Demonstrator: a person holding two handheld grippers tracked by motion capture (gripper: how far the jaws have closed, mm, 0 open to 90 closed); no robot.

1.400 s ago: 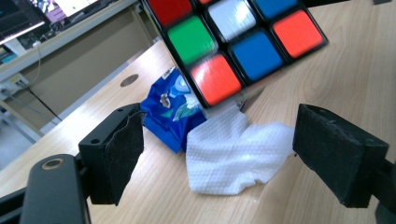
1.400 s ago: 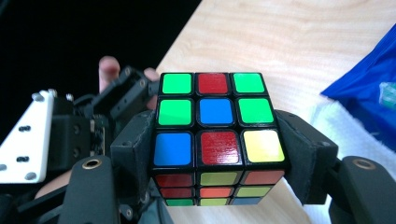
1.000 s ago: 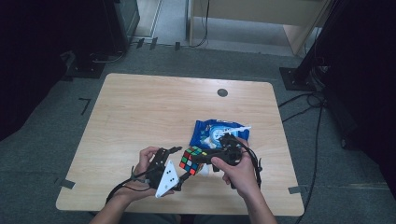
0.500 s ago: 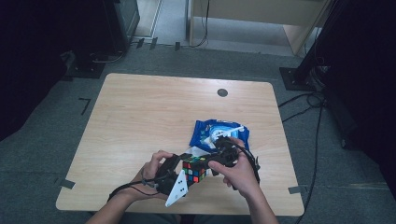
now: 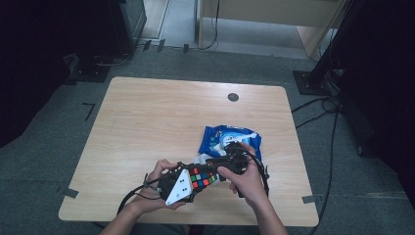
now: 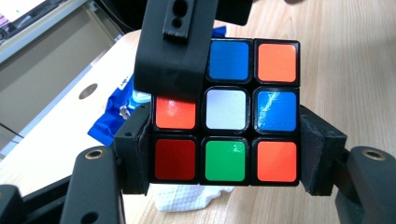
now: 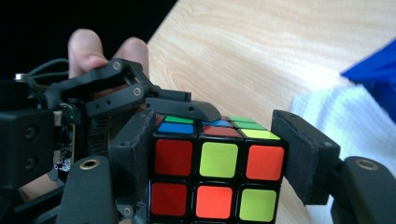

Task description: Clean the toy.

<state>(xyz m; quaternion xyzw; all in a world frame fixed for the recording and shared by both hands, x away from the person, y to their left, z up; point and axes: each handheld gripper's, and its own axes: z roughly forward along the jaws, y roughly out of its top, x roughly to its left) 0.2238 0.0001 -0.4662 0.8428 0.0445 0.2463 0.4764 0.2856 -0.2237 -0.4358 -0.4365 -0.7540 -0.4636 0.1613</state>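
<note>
A: Which step is judged to be in hand?

B: A twist of the puzzle cube (image 5: 200, 177) appears to be set up. The cube is held above the near edge of the bench (image 5: 147, 117), just in front of the blue snack bag (image 5: 230, 139) and the white cloth (image 6: 191, 198) beside it.

A: How is the cube gripped?

B: It is clamped from both sides. The left gripper (image 6: 224, 158) has just been closing, and its pads (image 6: 315, 158) are now pressed flat against the two flanks of the cube, around the lower rows of the face seen in the left gripper view. The right gripper (image 7: 219, 158) is pinched on the cube as well, its pads (image 7: 296, 154) set against the sides of the red, yellow-green and orange face; its jaws stand wide because a full cube width is spanned.

A: Are the two grippers touching?

B: One jaw of the right gripper is seen lying across the upper left corner of the cube face, close above the left gripper's pad; contact between them cannot be told.

A: What is called for next?

B: Probably one layer is to be turned against the other. Both grips would need to be kept firm, with the jaws confined to separate layers, otherwise the turn would be blocked.
</note>
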